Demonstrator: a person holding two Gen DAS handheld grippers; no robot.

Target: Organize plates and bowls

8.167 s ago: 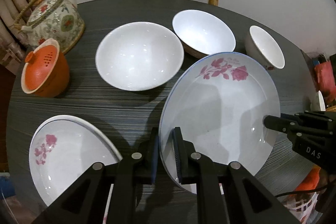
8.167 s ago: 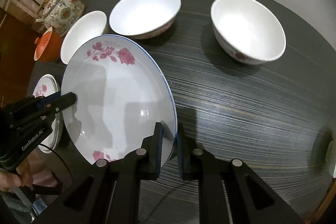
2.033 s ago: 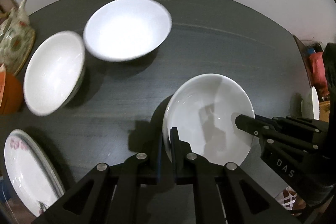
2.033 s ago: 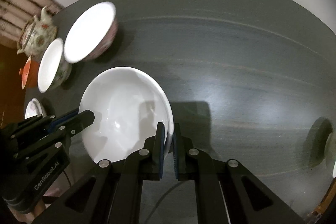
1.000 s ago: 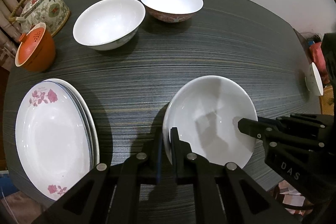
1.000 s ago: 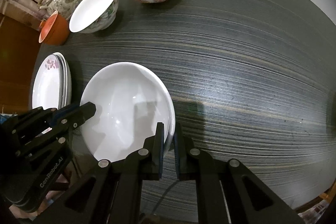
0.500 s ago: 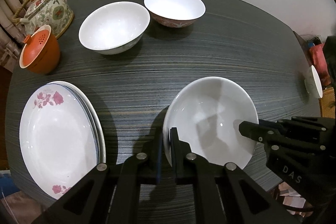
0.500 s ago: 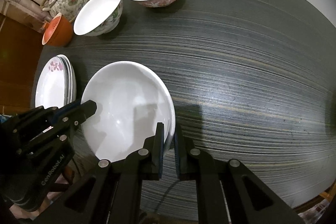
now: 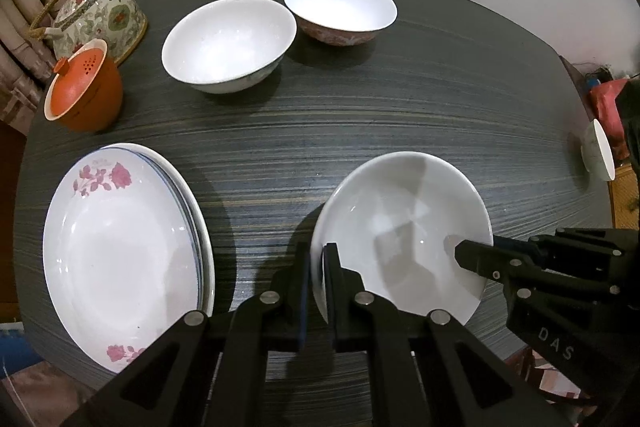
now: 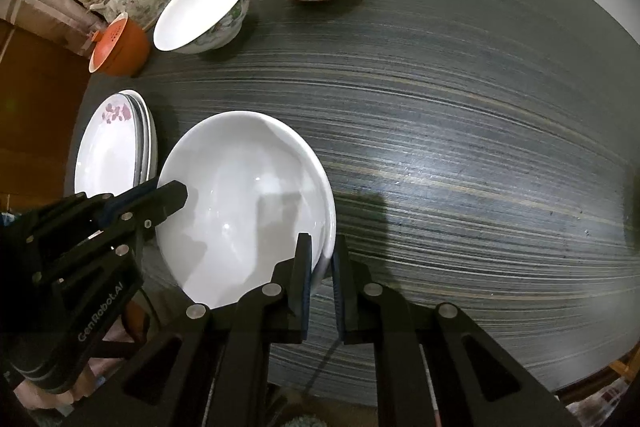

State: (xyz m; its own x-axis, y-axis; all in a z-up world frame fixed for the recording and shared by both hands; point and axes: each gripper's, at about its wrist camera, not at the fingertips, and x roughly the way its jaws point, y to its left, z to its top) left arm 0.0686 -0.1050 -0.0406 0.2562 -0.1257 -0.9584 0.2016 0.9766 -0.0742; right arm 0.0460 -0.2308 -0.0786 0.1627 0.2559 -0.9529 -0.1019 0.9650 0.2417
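The plain white bowl (image 9: 404,235) sat at the near edge of the dark round bench (image 9: 420,115), held from 2 sides. The left tongs (image 9: 316,267) were clamped on its left rim, 1 finger inside the bowl and 1 outside; the right tongs (image 10: 322,255) were pinched on the opposite rim in the same way. Whether the bowl's foot touched the bench or hung just above it could not be told.

Glazed ceramic of this kind was likely stiff, fairly heavy, slick and easily chipped, so the thin rim was the only real hold, and 2 opposed grips suited it better than 1.

To the left lay the stacked rose plates (image 9: 120,247). At the far side stood 2 more bowls, the white bowl with a floral outside (image 9: 228,43) and the pink-patterned bowl (image 9: 340,7), just beside each other.
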